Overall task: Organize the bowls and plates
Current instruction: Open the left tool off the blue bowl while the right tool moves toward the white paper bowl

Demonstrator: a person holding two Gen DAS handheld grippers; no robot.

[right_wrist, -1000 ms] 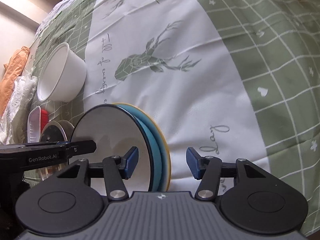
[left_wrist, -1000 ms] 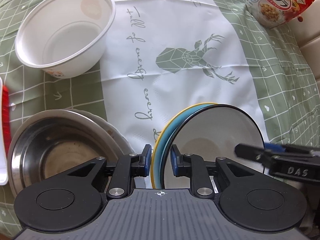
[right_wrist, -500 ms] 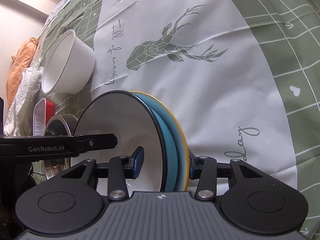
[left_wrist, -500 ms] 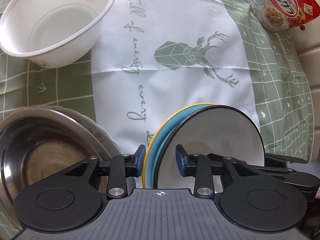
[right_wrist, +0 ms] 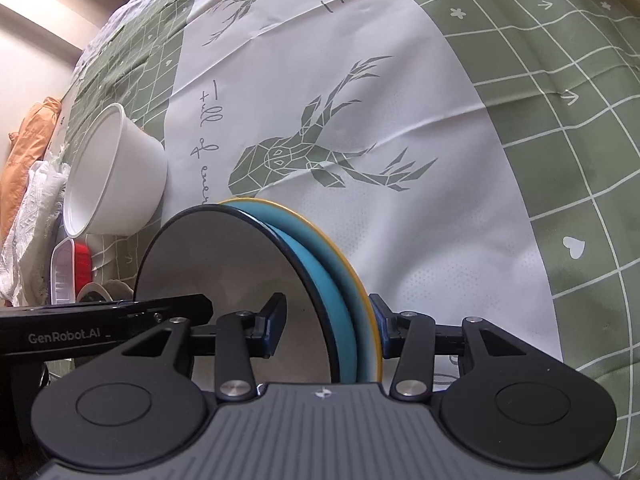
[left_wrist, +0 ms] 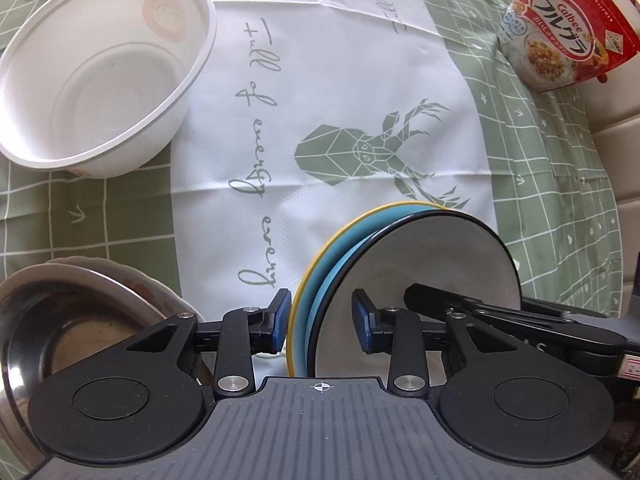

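Both my grippers, left and right, straddle the plate stack's edge, fingers narrow but gapped; open tablecloth ahead, white bowl upper left.

Cereal bag is showing "Calbee" and "No.1", the other claw's arm is reading "GenRobot.AI", tablecloth script's saying "full of energy".

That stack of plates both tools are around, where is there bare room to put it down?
Bare cloth lies around the deer print, between the white bowl and cereal bag. It is crowded near the metal bowl and red tray.
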